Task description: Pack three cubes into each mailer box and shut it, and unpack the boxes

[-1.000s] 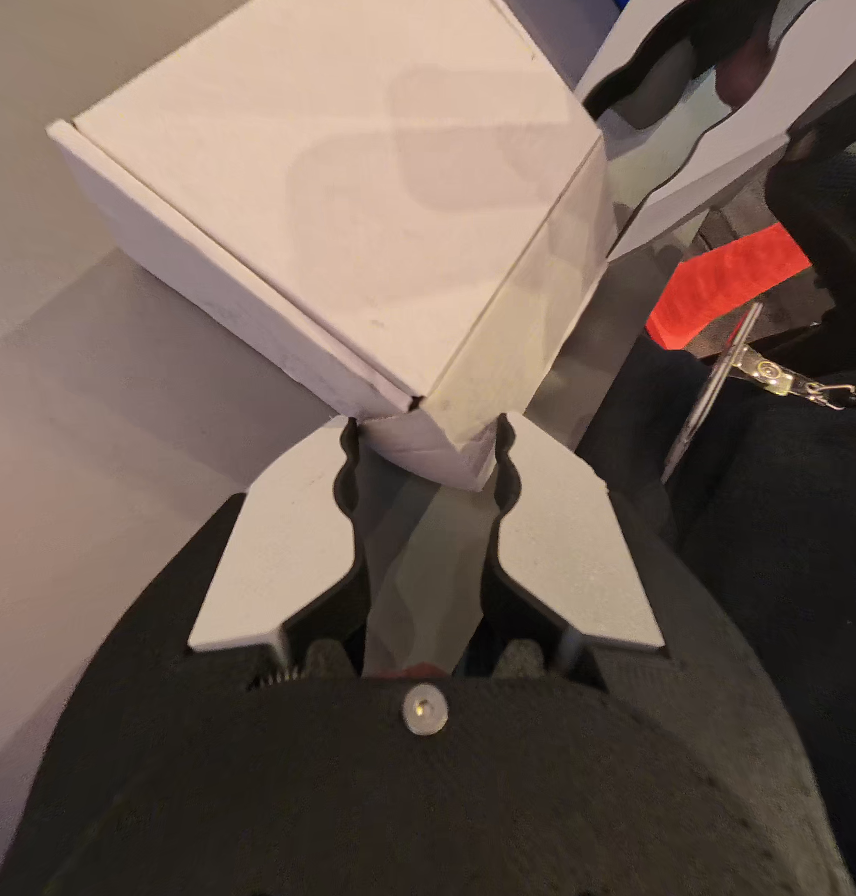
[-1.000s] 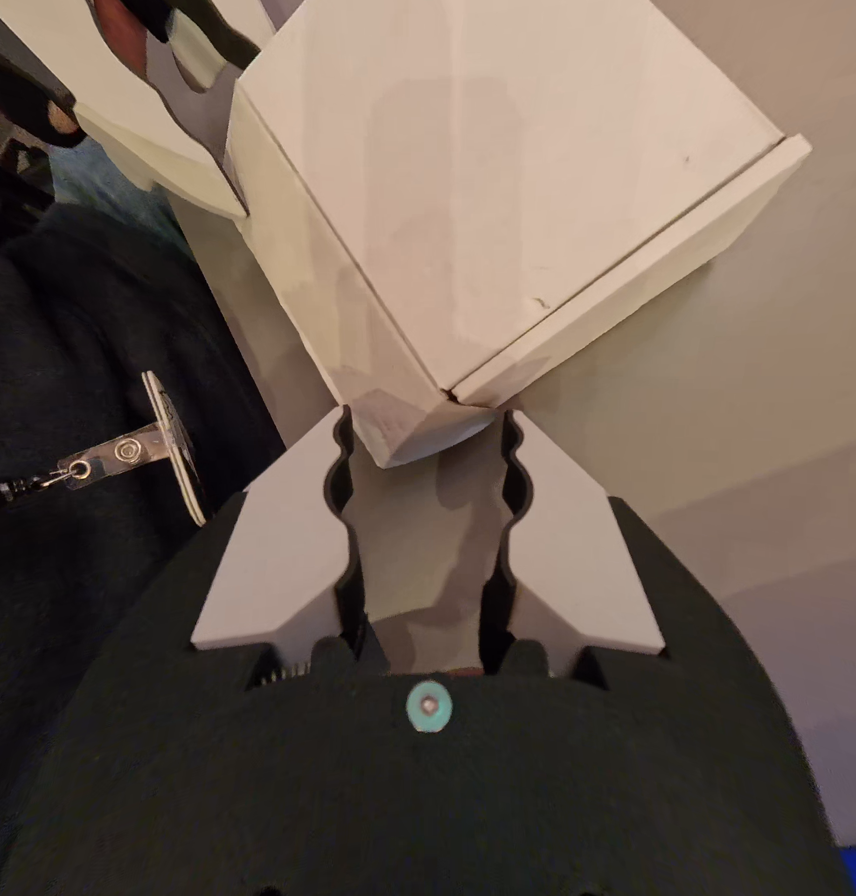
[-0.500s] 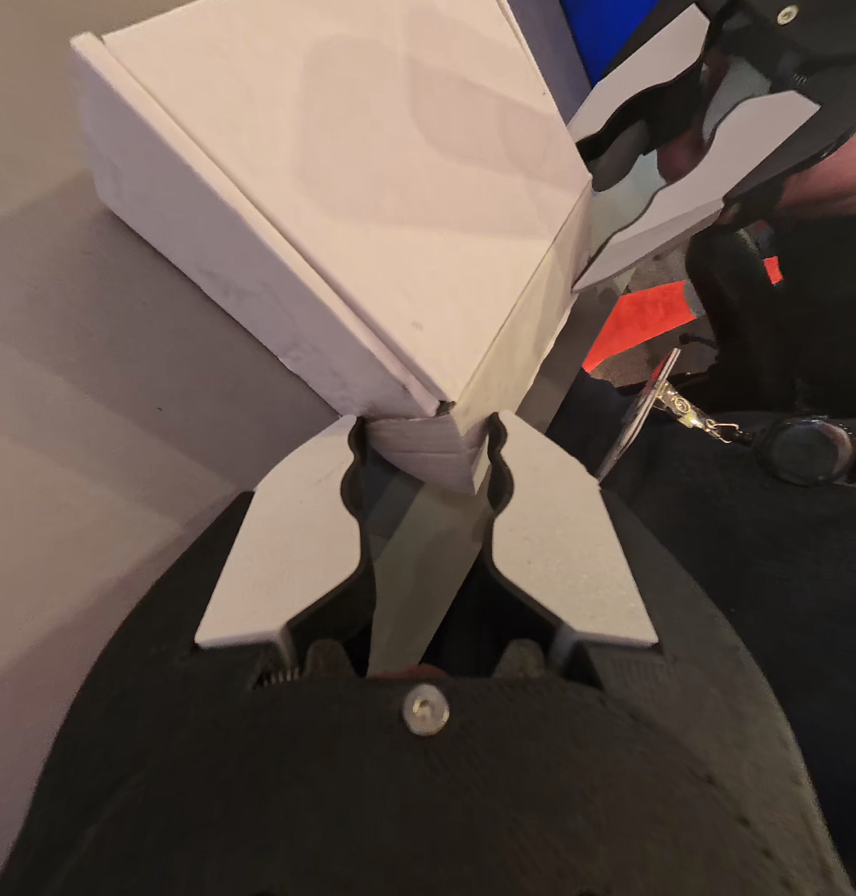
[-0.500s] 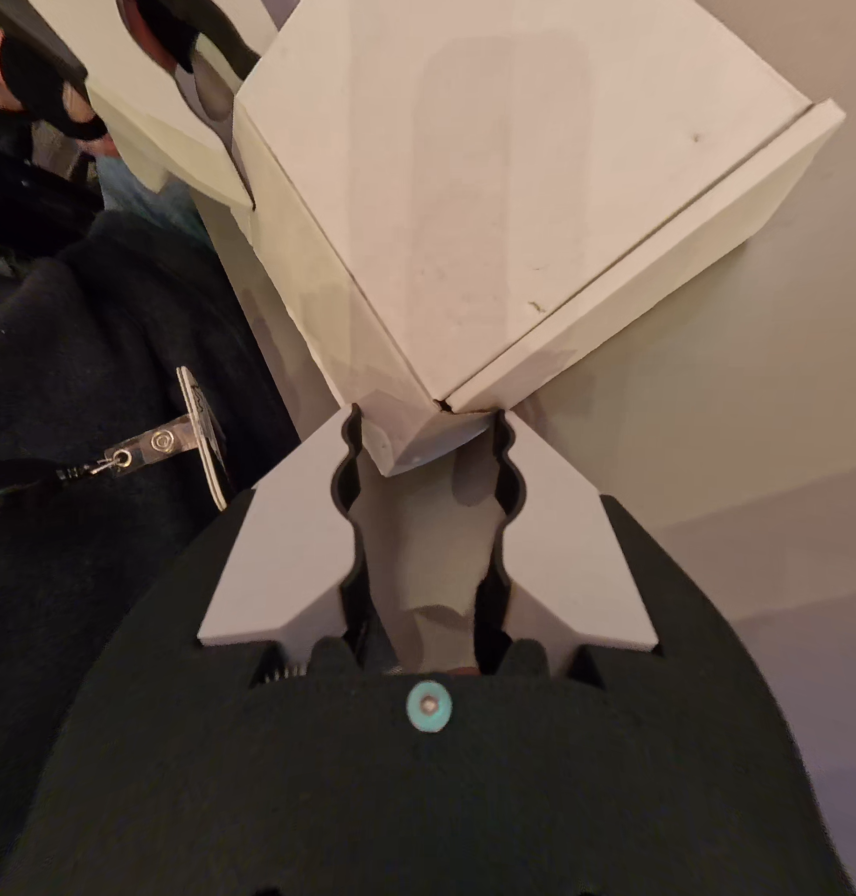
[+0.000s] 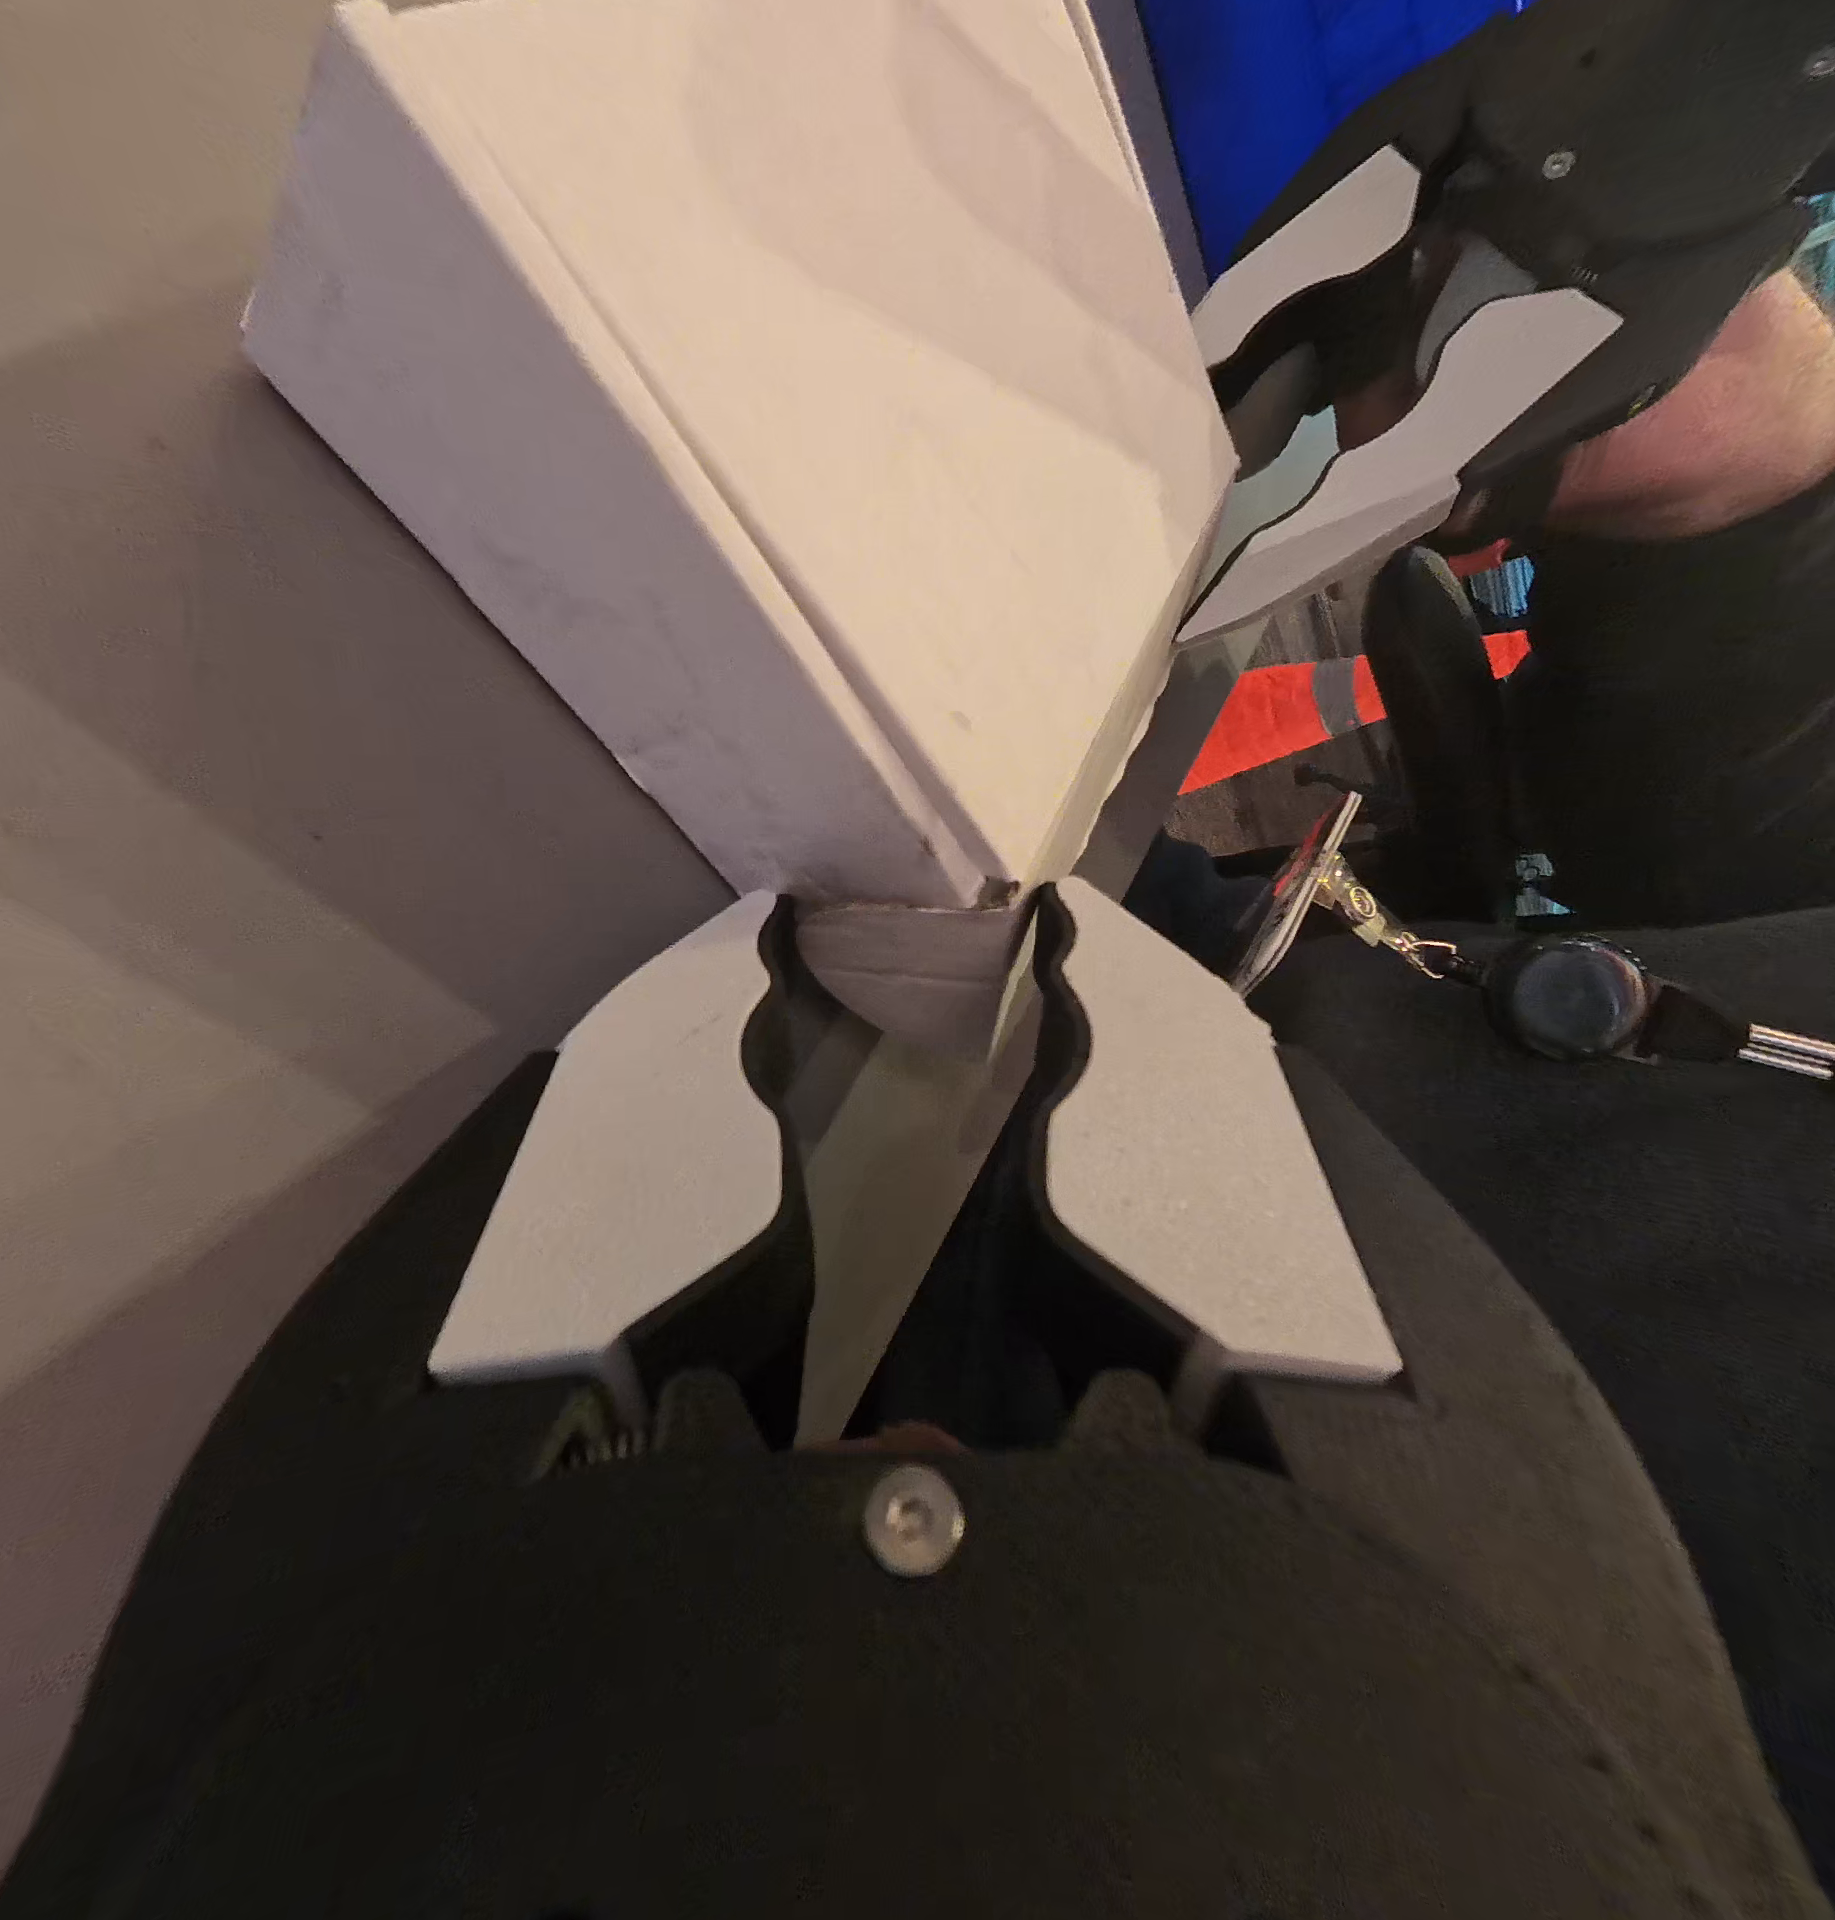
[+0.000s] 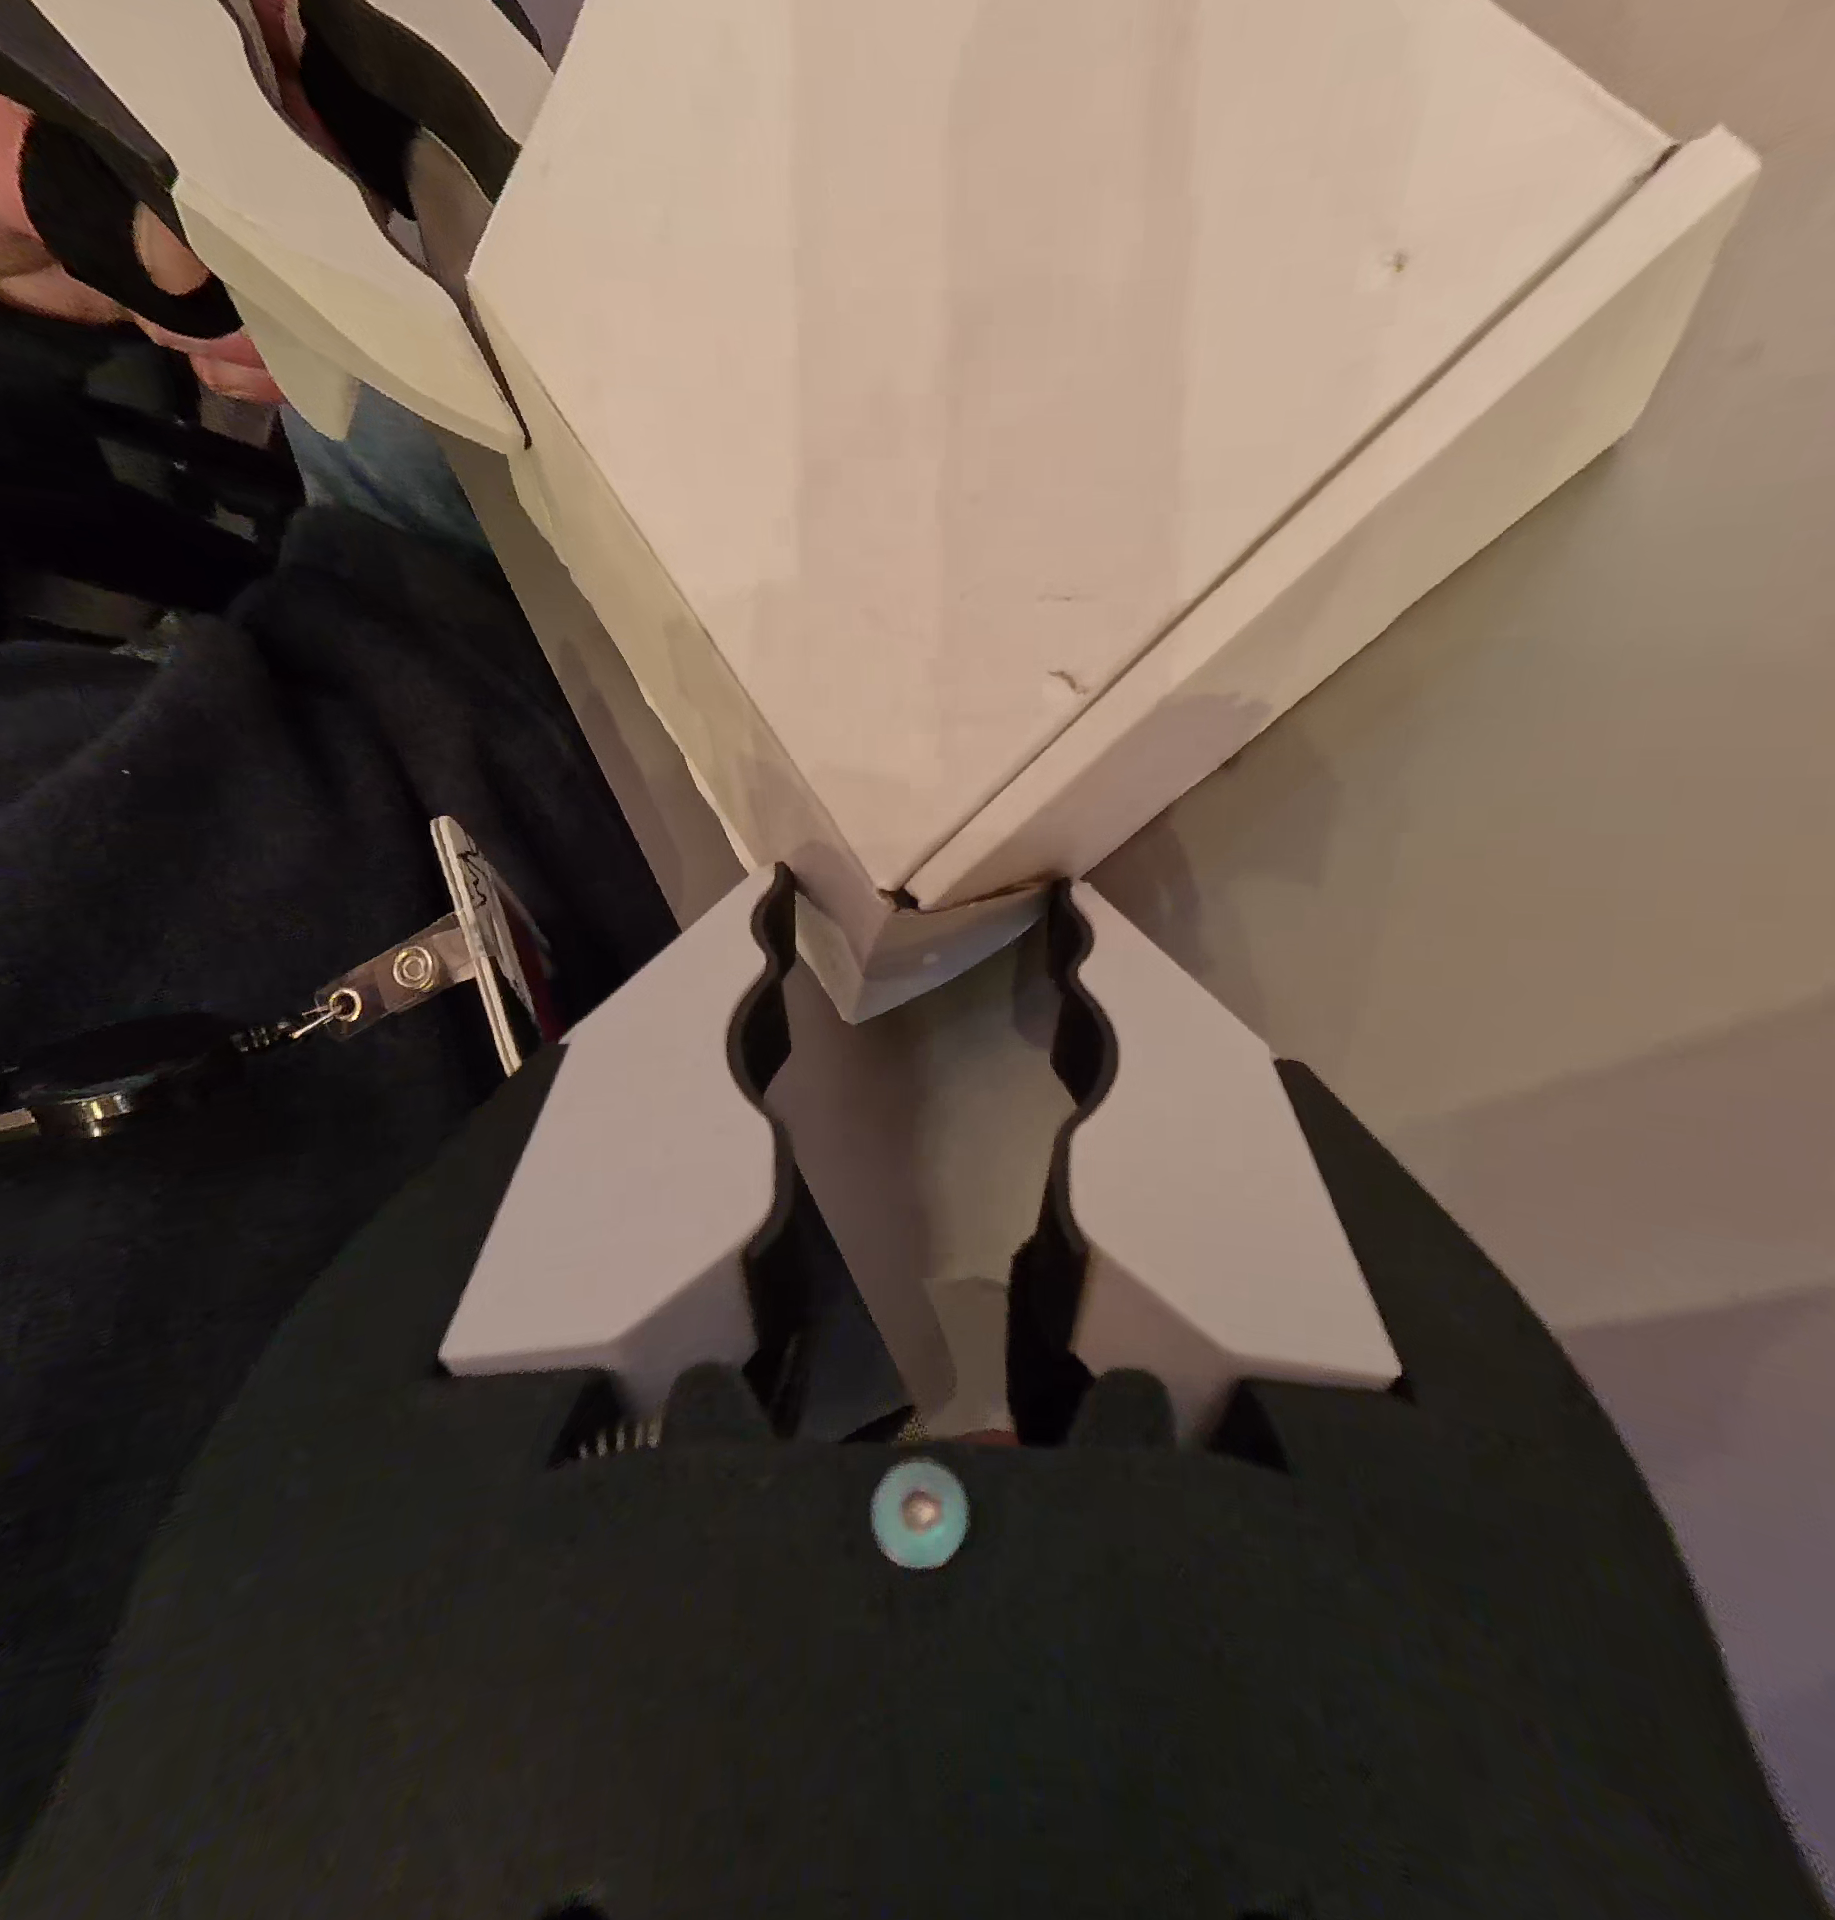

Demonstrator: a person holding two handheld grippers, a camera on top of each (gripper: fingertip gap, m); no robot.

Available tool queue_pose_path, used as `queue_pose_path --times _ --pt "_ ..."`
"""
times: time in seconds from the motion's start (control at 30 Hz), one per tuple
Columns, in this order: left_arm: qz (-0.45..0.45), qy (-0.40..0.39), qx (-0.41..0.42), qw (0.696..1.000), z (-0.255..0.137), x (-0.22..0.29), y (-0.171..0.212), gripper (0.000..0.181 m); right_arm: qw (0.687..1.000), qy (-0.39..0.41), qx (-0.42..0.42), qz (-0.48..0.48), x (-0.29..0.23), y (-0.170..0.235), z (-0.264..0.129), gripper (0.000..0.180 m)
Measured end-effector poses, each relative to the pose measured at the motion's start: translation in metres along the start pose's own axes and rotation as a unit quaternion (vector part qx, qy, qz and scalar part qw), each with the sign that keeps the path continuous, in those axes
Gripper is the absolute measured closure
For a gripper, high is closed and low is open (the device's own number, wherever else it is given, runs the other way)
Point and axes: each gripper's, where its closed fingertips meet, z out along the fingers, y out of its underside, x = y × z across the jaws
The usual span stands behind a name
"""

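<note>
The white box point(image 5: 788, 436) is shut and sits tilted at the near edge of the pale table point(image 5: 165, 831). The left tongs point(image 5: 908, 925) pinch one near corner of it. The right tongs point(image 6: 918, 914) pinch the other near corner. Each pair is squeezed partway in, tight on the cardboard, so both are holding the box.

I think two corners are held at once so the box cannot spin or slip while it is turned or carried. The lid seam runs along one side, and the lid looks pressed down all the way. No cubes can be seen, so I cannot tell if any are inside.

The table is plain and smooth with soft shadows on it. Nothing else lies on the part in view. Past its edge is the person's dark clothing point(image 6: 217, 779), with a badge clip point(image 6: 414, 971) hanging there. Something blue point(image 5: 1266, 104) and something orange point(image 5: 1277, 717) show farther back in the dim room.
</note>
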Motion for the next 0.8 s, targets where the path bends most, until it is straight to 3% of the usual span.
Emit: queue_pose_path --times 0.27,0.5,0.8 --pt "0.111 -0.07 0.011 0.991 0.0025 -0.0064 -0.0021 0.127 1.0 -0.003 0.018 -0.003 0.0023 -0.0045 0.0004 0.134" --pt "0.075 -0.047 -0.007 0.996 0.0018 -0.0064 0.0019 0.135 0.998 0.04 0.024 -0.048 0.0012 -0.0091 -0.0042 0.134" --pt "0.006 -0.006 -0.018 1.0 0.0008 -0.0057 -0.0053 0.137 1.0 0.004 0.002 -0.009 0.0053 -0.0051 0.0 0.135"
